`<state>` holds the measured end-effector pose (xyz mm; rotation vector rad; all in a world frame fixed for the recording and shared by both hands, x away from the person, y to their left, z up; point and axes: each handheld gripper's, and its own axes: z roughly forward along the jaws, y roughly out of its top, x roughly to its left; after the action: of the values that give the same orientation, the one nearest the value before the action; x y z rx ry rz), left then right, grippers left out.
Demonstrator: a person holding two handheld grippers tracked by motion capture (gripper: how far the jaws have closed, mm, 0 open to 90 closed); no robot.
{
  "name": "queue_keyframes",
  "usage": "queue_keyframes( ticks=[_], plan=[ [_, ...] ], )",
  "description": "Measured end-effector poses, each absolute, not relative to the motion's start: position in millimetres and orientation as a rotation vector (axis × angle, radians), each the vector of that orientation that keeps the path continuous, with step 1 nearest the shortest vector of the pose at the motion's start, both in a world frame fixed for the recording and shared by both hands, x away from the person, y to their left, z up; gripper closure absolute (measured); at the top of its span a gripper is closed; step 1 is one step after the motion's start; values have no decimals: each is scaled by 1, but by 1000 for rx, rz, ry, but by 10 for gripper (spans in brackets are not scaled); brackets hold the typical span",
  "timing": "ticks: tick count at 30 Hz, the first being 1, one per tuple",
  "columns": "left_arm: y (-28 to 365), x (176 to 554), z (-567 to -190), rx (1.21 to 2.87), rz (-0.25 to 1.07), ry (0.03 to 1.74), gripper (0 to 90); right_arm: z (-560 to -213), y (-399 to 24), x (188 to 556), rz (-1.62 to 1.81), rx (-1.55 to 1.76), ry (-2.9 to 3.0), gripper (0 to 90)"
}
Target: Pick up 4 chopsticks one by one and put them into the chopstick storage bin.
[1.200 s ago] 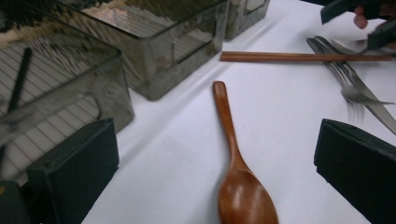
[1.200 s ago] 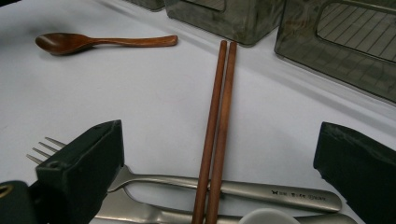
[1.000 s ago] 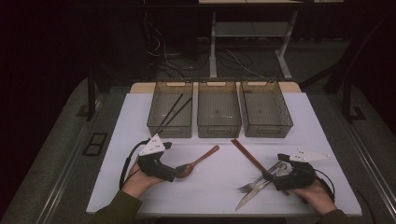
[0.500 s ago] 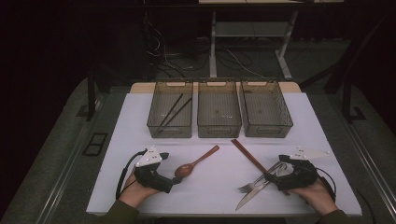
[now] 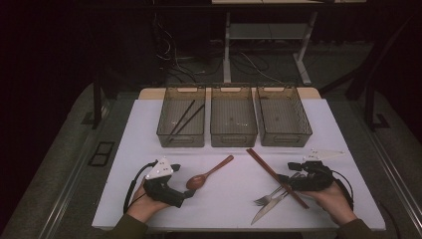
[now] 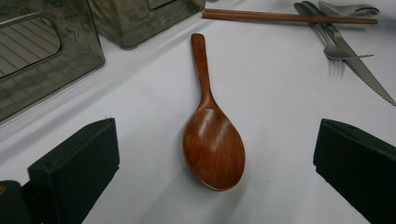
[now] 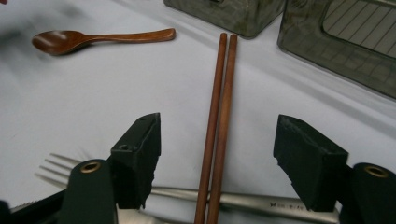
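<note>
A dim room with a white table (image 5: 234,199) bearing three clear bins (image 5: 233,117) along its far edge; dark chopsticks lie in the left one. Near the front, the wooden chopsticks (image 7: 215,126) lie as a touching pair, their long axis running straight up the gap of the right gripper (image 7: 217,158) and crossing over the fork (image 5: 271,194) and knife (image 5: 266,209). The right gripper's jaws stand apart on either side of the pair, touching neither stick; they have just been closing from full width. The left gripper (image 6: 215,163) is wide open, holding nothing, with the wooden spoon (image 6: 212,140) between its jaws, bowl nearest, handle pointing away. Since a second ago the left hand has drawn back towards the table's front edge.
</note>
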<state>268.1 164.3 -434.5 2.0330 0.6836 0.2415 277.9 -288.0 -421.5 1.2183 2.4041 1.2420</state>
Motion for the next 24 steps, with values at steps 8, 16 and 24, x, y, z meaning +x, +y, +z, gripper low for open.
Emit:
queue_keyframes(
  ticks=[8, 16, 24],
  plan=[
    [165, 268, -435, 2030, 237, 679, 6, -417, -281, 291, 1222, 1252, 2420, 414],
    [164, 269, -436, 2034, 231, 671, 7, -415, -269, 308, 1155, 1243, 2461, 515],
    [164, 269, -436, 2035, 225, 667, 7, -425, -262, 312, 1024, 1245, 2529, 638]
  ],
)
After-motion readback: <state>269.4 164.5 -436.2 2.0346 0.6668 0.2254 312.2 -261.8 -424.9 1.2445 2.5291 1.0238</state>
